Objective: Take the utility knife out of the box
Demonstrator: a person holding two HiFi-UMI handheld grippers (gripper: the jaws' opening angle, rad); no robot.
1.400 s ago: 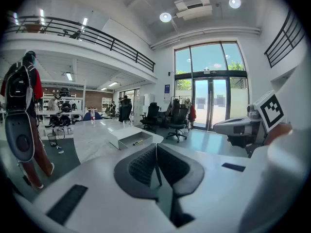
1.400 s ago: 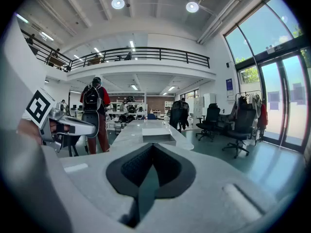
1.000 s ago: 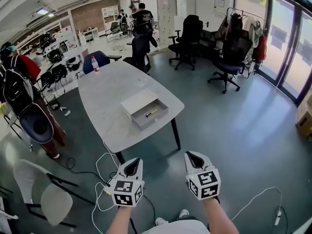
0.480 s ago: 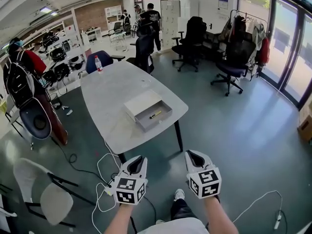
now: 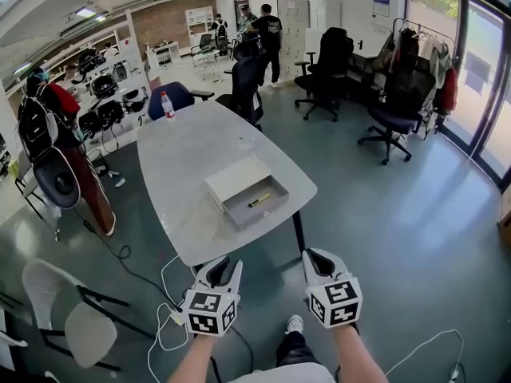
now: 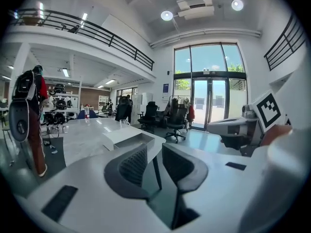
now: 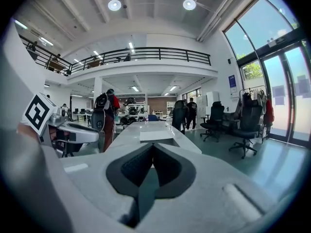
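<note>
A yellow-and-black utility knife (image 5: 259, 200) lies inside an open grey box (image 5: 239, 175) near the front end of the grey table (image 5: 180, 162). Both grippers hang in the air short of the table's front edge, apart from the box. My left gripper (image 5: 223, 262) has just been opening; its jaws stand a little apart with nothing between them (image 6: 154, 152). My right gripper (image 5: 316, 256) is shut, its pads meeting with nothing held (image 7: 152, 147). The box (image 6: 127, 139) shows ahead in the left gripper view, and the same box (image 7: 158, 136) shows in the right gripper view.
A water bottle (image 5: 168, 104) stands at the table's far end. A person with a backpack (image 5: 48, 126) stands to the left. A white chair (image 5: 80, 325) and floor cables (image 5: 172, 290) lie at the lower left. Black office chairs (image 5: 395, 110) stand at the back right.
Both grippers and the head view have moved forward towards the table, so the box appears nearer. The left gripper's jaws have parted slightly.
</note>
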